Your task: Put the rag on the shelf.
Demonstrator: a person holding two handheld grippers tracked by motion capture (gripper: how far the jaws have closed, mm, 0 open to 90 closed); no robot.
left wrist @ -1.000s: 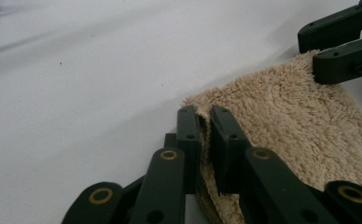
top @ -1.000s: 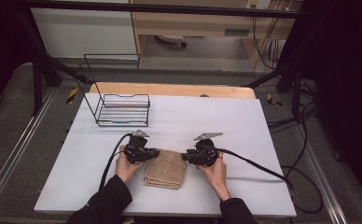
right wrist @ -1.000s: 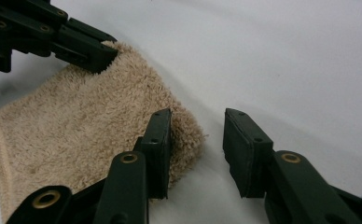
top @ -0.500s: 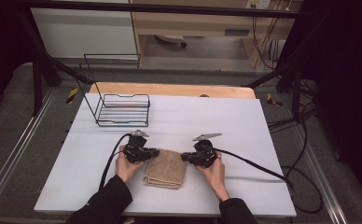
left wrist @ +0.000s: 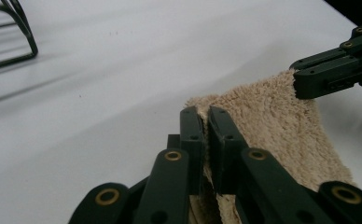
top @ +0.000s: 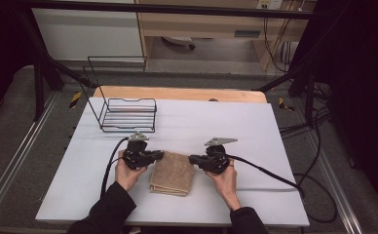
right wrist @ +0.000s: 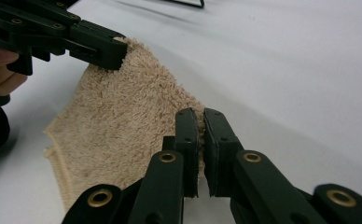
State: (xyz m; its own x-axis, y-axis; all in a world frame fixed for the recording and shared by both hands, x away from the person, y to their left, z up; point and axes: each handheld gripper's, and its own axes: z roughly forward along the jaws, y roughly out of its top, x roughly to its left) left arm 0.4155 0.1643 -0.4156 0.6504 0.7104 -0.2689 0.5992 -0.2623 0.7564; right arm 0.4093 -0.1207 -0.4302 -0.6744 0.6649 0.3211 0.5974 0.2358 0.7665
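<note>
Pinching the folded tan towel [top: 172, 172] at its two far corners, I had one pair of jaws on each side so the cloth could be handled evenly instead of bunching toward one hand. My left gripper [left wrist: 206, 135] had its jaws closed on the left far corner, with pile showing in the narrow slit between the pads. My right gripper [right wrist: 200, 140] was clamped the same way on the right far corner; its jaws had just been closing, with the towel's edge between them. From the left gripper view that right gripper appeared farther off, biting the opposite corner, and the cloth between the two grips looked slightly raised and taut.

The towel lay on the white surface [top: 255, 131] near my edge, between my hands, its near edge resting flat. I judged that gripping the far corners rather than the middle kept the layers together and gave me a clean hem to lift or fold.

A black wire rack [top: 128, 115] stood well apart at the far left.
</note>
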